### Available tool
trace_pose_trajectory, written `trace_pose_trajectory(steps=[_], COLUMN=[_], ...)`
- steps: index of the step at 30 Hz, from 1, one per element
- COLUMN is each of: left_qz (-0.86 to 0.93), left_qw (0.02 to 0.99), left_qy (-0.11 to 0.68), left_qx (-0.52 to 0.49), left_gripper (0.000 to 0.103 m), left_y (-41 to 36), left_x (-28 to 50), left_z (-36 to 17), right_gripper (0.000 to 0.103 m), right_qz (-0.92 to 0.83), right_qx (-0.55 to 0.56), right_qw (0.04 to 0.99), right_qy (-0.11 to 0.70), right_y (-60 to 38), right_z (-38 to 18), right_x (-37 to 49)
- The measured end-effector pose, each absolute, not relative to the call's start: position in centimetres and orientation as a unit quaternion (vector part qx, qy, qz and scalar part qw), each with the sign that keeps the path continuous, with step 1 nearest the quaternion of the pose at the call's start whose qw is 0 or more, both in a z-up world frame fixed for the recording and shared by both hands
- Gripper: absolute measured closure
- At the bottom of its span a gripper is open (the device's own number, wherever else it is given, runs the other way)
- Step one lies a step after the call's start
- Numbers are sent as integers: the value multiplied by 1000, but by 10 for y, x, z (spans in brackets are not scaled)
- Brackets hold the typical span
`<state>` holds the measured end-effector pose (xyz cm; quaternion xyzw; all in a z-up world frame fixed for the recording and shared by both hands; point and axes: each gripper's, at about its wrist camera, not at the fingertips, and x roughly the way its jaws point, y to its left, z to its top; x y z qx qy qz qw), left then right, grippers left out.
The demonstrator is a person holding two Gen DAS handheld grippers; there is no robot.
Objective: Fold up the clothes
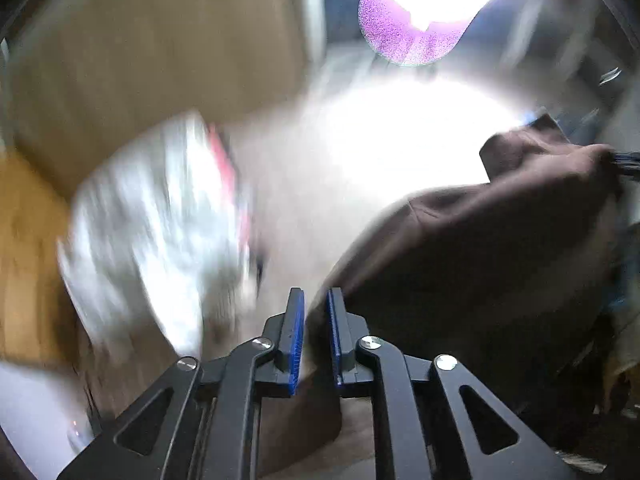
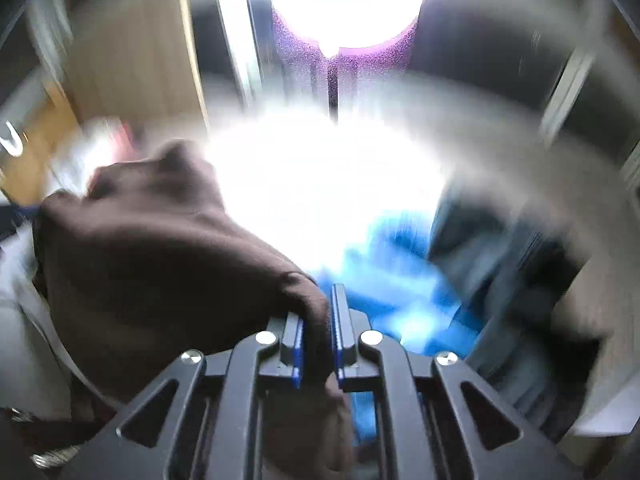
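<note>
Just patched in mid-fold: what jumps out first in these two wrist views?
The dark brown garment, stretched between both claws: the right claw pinches one edge, the left claw another. Beyond it, a blown-out white glare fills the centre. Blurred blue cloth lies right of the right claw, a white patterned garment left of the left.

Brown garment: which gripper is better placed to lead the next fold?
Likely neither: the left gripper and right gripper each pinch the brown garment, stretched between them. Blur hides more.
</note>
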<state>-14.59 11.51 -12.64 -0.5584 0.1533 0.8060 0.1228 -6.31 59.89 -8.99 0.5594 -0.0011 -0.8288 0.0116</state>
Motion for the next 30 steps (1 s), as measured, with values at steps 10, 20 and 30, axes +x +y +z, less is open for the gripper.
trace_pose_trajectory(steps=[10, 20, 30], left_qz=[808, 727, 733], left_qw=[262, 310, 341], left_qy=[78, 134, 64], left_qx=[-523, -598, -585], left_gripper=[80, 82, 79], left_y=[183, 276, 245], left_x=[-172, -187, -174], left_z=[-109, -198, -168], right_gripper=[56, 56, 98], right_qz=[-827, -738, -788], right_qx=[542, 669, 596], right_qw=[140, 88, 154], right_qy=[-41, 5, -18], right_y=[586, 548, 532], right_z=[-81, -210, -187], right_x=[-124, -187, -146])
